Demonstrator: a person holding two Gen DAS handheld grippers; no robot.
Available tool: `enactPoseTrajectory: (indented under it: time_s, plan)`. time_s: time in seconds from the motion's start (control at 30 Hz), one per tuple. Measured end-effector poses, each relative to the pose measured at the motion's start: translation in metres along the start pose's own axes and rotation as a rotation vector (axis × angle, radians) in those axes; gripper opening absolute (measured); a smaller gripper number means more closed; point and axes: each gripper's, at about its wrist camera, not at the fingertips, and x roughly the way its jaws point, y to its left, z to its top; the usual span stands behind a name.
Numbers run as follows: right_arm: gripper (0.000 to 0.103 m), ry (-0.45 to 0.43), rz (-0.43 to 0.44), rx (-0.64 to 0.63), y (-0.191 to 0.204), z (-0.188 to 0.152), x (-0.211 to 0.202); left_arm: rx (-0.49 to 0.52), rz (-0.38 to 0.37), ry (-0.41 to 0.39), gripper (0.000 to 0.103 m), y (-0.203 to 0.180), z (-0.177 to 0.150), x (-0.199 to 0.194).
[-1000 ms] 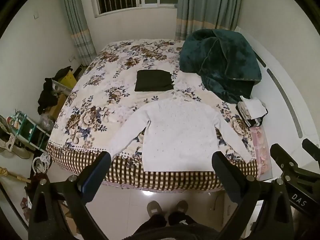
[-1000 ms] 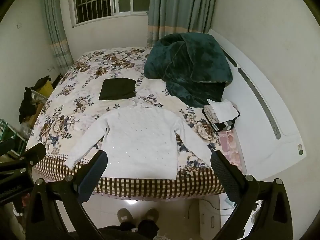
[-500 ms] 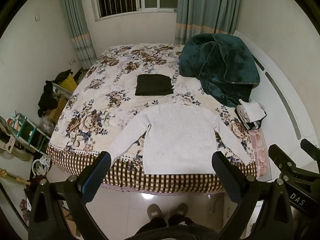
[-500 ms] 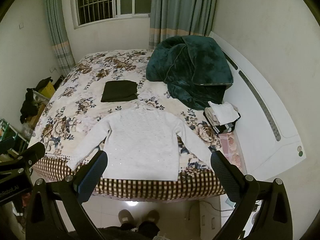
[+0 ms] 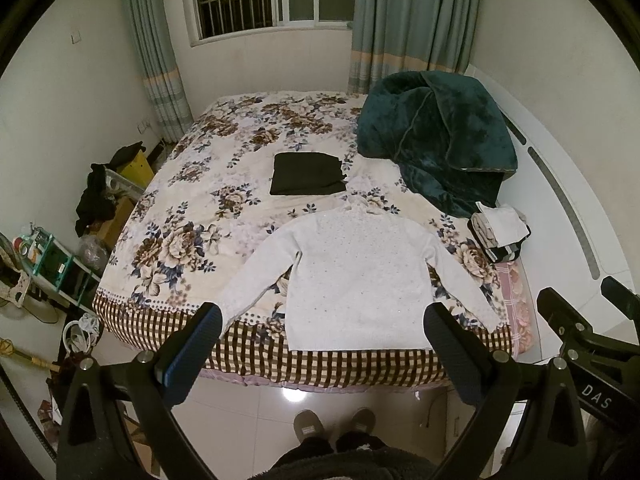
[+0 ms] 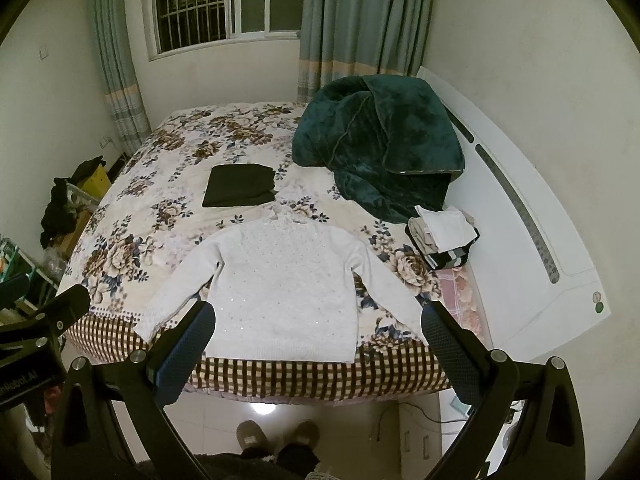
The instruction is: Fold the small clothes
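A white knitted sweater (image 5: 356,276) lies flat at the near edge of the floral bed (image 5: 208,208), sleeves spread out and down; it also shows in the right wrist view (image 6: 280,284). A folded black garment (image 5: 308,174) lies further back on the bed, also in the right wrist view (image 6: 240,186). My left gripper (image 5: 322,330) is open and empty, held in the air in front of the bed, above the floor. My right gripper (image 6: 318,328) is open and empty, held likewise to the right of the left one.
A dark green blanket (image 5: 440,140) is heaped at the back right. A stack of folded clothes (image 5: 500,232) sits at the bed's right edge by the white headboard (image 6: 520,208). Clutter and a shelf (image 5: 52,256) stand on the left. The person's slippered feet (image 5: 334,428) are on the tiled floor.
Both grippers have drawn back and up from the bed, so the bed and sweater look smaller and lower. Both stay open. The clothes have not moved.
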Motion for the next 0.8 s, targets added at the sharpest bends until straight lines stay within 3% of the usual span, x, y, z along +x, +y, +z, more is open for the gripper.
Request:
enactPoseTrajectory:
  time_s: [0.8]
  plan:
    - [0.103,-0.017,-0.004,-0.005,0.000,0.001,-0.011,-0.004,0.003,-0.012,0.103,0.006,-0.004,-0.007]
